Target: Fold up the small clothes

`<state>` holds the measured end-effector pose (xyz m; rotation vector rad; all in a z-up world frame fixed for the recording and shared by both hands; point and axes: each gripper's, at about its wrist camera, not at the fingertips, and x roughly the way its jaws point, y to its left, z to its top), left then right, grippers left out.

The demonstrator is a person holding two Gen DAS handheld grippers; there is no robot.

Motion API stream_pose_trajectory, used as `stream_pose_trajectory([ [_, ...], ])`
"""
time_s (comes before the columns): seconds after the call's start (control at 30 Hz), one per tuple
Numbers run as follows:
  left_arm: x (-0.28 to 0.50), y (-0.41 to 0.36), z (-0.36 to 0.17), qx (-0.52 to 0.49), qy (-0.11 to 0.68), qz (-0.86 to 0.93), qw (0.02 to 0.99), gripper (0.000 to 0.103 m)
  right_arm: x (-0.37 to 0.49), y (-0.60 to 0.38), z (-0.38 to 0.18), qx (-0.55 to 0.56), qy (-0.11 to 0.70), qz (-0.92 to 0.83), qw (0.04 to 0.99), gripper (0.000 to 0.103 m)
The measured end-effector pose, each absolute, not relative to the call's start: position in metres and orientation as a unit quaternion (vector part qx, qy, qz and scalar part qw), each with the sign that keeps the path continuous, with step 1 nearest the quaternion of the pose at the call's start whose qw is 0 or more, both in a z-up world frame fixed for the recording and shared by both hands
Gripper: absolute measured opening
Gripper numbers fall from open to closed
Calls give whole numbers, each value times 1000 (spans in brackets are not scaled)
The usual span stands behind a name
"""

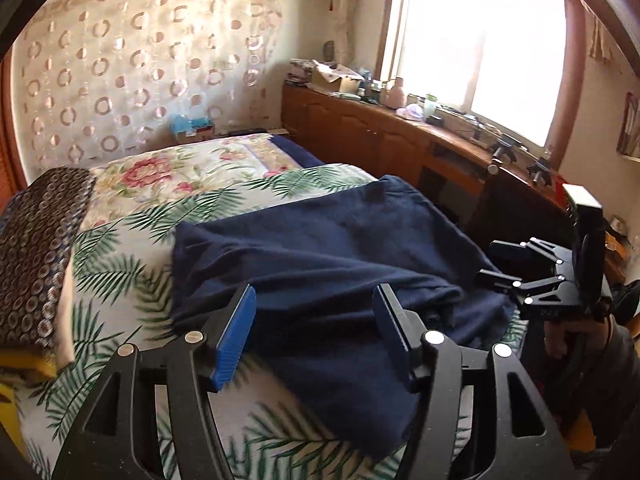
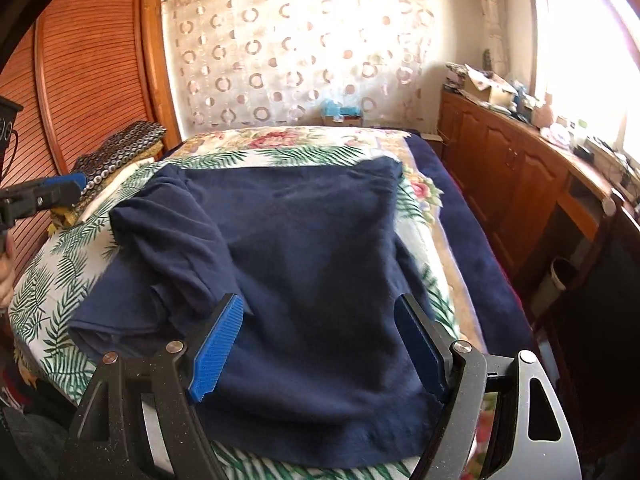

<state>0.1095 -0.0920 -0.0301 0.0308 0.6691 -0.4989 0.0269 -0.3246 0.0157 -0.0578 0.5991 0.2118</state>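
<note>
Navy shirt (image 2: 304, 264) under gripper (image 2: 320, 344), untouched.

Bed top: the navy garment (image 2: 304, 264) covers the middle of the bed (image 2: 52, 280); a strip of leaf-print cover lies bare on its left and at the far end.
Left edge: a stack of patterned folded cloth (image 1: 36, 260) stands just beside the garment's left side and blocks that flank.
Right side: a narrow aisle runs between the bed and the wooden cabinet (image 2: 520, 176), whose cluttered surface sits under the window.
Far end: a curtained wall (image 2: 296, 52) closes it off.
Above the garment: the left gripper (image 1: 316, 328) and right gripper (image 2: 320, 344) hang with fingers apart, nothing between them.
</note>
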Motion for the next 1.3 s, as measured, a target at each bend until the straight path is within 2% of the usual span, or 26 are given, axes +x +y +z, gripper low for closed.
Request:
stream_pose_trajectory([
  [0.3,103,-51,-50,5,336,-190,922,62,55,-279,18,-54,297,174,937,80],
  [0.77,98,-35,-58,-2,334,-175,926,62,108,-251,-7,-95,344,197,913,80],
  [0.83,98,-34,-59,-4,335,-174,926,62,114,-252,-10,-96,349,194,911,74],
  [0.87,97,-34,-59,-5,335,-174,926,62,117,-250,-12,-90,354,199,909,67],
  [0.9,97,-33,-60,-7,336,-173,926,62,120,-247,-13,-83,357,206,907,57],
  [0.93,97,-33,-60,-8,336,-173,926,62,121,-247,-14,-79,356,211,907,51],
  [1.0,97,-33,-61,-8,337,-172,926,62,121,-247,-12,-75,352,221,907,26],
  [1.07,96,-32,-62,-9,336,-171,926,62,117,-250,-9,-70,346,230,907,17],
  [1.3,96,-31,-63,-12,336,-170,926,62,83,-260,32,-49,266,248,930,13],
])
